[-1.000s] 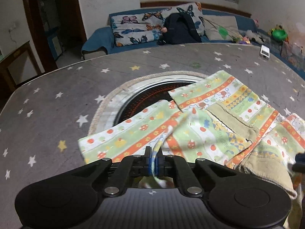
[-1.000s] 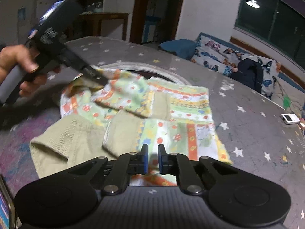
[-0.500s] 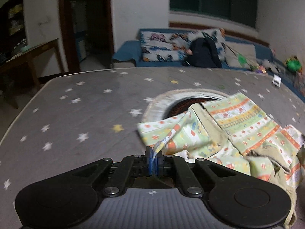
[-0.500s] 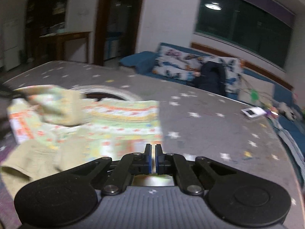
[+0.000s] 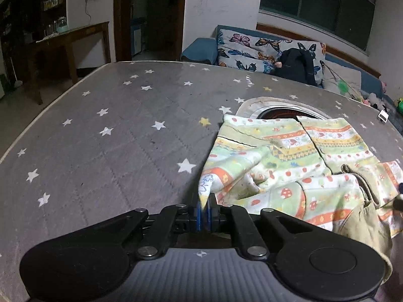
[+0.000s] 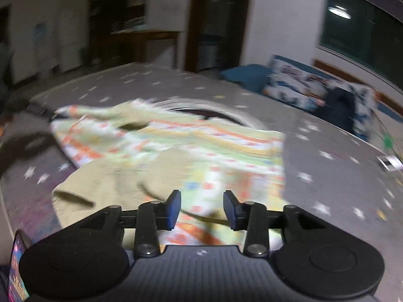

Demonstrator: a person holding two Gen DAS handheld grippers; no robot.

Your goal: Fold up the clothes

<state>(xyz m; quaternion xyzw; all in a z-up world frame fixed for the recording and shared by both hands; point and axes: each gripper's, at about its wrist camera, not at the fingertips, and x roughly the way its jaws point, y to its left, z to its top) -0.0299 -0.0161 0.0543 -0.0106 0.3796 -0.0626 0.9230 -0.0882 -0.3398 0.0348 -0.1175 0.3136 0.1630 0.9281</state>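
One patterned garment (image 5: 289, 166) lies at the right of the frame on one star-printed table (image 5: 113, 138). One round opening (image 5: 282, 110) shows above it. One butterfly cushion (image 5: 254, 50) and one dark bag (image 5: 297, 65) sit at the upper right. One wooden table (image 5: 73, 37) stands at the upper left.

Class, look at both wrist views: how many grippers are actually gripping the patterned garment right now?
1. The left gripper is shut on a corner of the patterned garment. The right gripper hangs open above it, holding nothing.

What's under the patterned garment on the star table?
The garment lies on the gray table and partly over a round opening with a pale rim and dark inside. How far the opening runs beneath the cloth is hidden.
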